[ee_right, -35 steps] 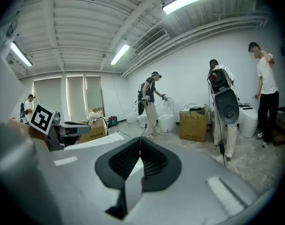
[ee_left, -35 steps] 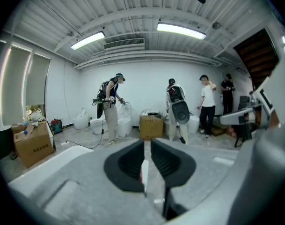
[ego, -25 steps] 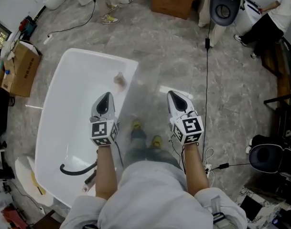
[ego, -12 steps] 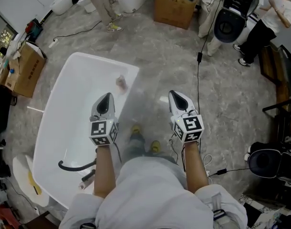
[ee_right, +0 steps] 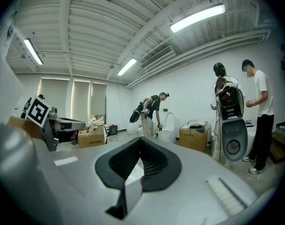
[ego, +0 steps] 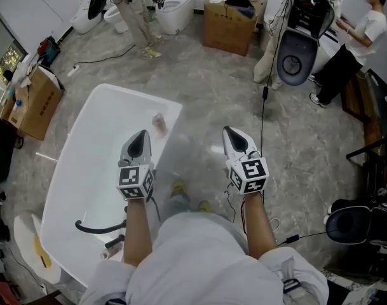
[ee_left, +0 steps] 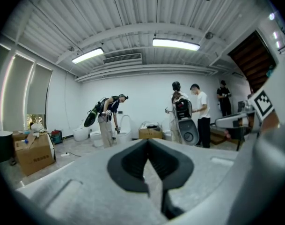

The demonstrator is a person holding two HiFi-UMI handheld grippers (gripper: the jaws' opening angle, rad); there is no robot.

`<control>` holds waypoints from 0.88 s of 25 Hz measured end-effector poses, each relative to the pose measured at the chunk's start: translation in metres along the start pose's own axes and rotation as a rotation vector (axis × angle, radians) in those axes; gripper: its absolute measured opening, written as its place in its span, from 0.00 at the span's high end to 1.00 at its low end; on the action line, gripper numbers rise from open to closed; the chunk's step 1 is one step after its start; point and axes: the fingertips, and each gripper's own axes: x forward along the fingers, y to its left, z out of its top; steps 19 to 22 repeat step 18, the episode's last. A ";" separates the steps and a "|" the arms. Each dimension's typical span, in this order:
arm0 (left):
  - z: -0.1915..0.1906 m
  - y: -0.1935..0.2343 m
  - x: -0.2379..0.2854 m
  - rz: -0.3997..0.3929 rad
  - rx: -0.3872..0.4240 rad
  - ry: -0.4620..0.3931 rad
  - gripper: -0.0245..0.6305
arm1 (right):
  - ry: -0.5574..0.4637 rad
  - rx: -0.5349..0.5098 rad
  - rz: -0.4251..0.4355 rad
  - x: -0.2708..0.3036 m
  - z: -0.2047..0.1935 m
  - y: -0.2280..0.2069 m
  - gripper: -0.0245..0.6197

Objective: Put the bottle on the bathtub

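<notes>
Left claw (ego: 141,136) hovering over bathtub (ego: 85,145), jaws pressing together, nothing between. Right claw (ego: 232,134) hanging over grey floor (ego: 206,88) at 3 o'clock of tub, jaws likewise meeting, empty. Bottle (ego: 159,124), small, pinkish, blurred, sitting at tub's far right corner by rim, 1 o'clock from left claw, touching neither claw.

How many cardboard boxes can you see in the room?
2. One cardboard box sits on the floor left of the bathtub; the other stands farther off, near a white toilet. More may be hidden out of view.
</notes>
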 end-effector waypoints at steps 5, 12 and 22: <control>0.013 -0.009 -0.003 -0.005 0.006 -0.014 0.96 | -0.025 -0.012 -0.006 -0.010 0.012 -0.006 0.96; 0.018 -0.016 -0.003 -0.005 0.011 -0.019 0.96 | -0.038 -0.018 -0.005 -0.016 0.016 -0.011 0.96; 0.027 -0.027 -0.006 -0.007 0.022 -0.024 0.96 | -0.047 -0.024 -0.001 -0.026 0.024 -0.018 0.96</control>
